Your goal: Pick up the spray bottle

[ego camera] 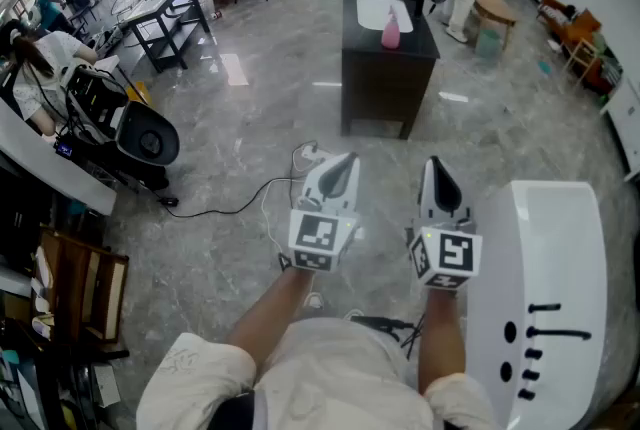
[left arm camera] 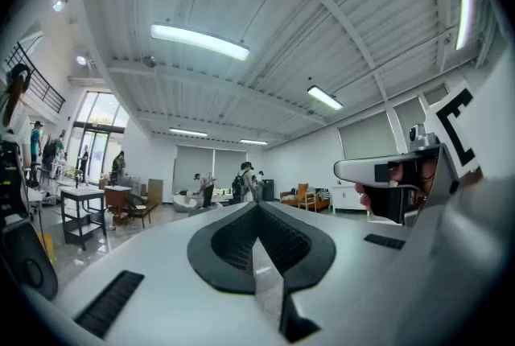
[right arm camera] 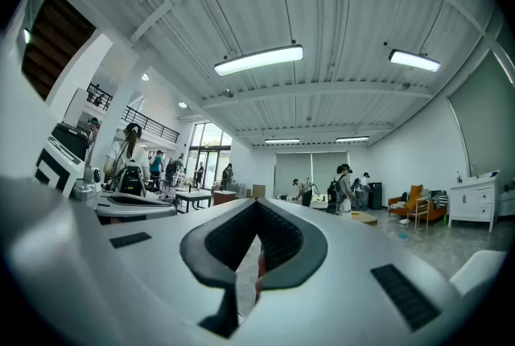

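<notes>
Hall floor (ego camera: 250, 118): grey, polished, reflective. The largest item; all else is stood on it.

White housing (ego camera: 560, 248): a large rounded unit with black slots, seen at the right edge of the head view, just beside the right arm. No part in the task.

Bench (ego camera: 385, 88): a dark, box-like block, stood alone well ahead of the person. A white tray (ego camera: 370, 13) is laid on its top.

Left tongs (ego camera: 345, 168): held level, pointed toward the bench, well apart from it. The jaws are closed together with nothing gripped.

Right tongs (ego camera: 435, 173): held level beside the left pair, equally far from the bench. The jaws are fully closed and nothing is held.

Spray bottle (ego camera: 390, 30): pink, upright, stood on the bench top at the tray's right edge. It is untouched; the approach is not yet made.

Handling, as judged: a light plastic body, smooth and likely slippery, that may yield if squeezed hard. Its fill level cannot be told. A hold at the narrow neck under the trigger head is advised, since the head would stop it sliding through.
</notes>
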A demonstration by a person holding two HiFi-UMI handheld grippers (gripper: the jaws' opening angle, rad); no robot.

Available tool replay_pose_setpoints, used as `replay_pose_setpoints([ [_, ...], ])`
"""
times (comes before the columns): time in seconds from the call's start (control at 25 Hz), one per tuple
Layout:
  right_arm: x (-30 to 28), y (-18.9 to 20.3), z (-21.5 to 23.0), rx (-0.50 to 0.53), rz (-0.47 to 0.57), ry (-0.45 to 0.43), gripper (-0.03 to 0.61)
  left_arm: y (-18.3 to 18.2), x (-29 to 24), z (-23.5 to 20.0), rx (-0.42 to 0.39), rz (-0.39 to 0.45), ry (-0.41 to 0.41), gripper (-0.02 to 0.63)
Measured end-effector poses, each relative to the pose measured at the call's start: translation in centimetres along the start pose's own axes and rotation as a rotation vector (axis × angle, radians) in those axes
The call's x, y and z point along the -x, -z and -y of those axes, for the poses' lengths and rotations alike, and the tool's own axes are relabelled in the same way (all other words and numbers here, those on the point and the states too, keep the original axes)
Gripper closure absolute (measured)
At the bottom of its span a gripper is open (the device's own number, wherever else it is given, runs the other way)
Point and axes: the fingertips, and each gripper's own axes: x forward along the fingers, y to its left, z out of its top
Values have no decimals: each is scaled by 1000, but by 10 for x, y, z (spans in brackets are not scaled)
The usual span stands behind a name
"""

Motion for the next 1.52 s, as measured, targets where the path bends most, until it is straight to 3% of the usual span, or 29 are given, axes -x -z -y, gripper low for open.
replay_pose_setpoints([
  [0.36,12,7,26,13,10,-16,577,-4,-7,26,-12,6,-26,612],
  [0.76,14,19,50,-61,7,-13,575,-3,-16,40,-32,3,-48,612],
  [1.16,-51,33,69,-31,-9,-2,575,12,-83,17,-13,7,-42,612],
  [1.52,-140,36,63,-9,-30,3,575,10,-150,-38,19,24,-30,612],
])
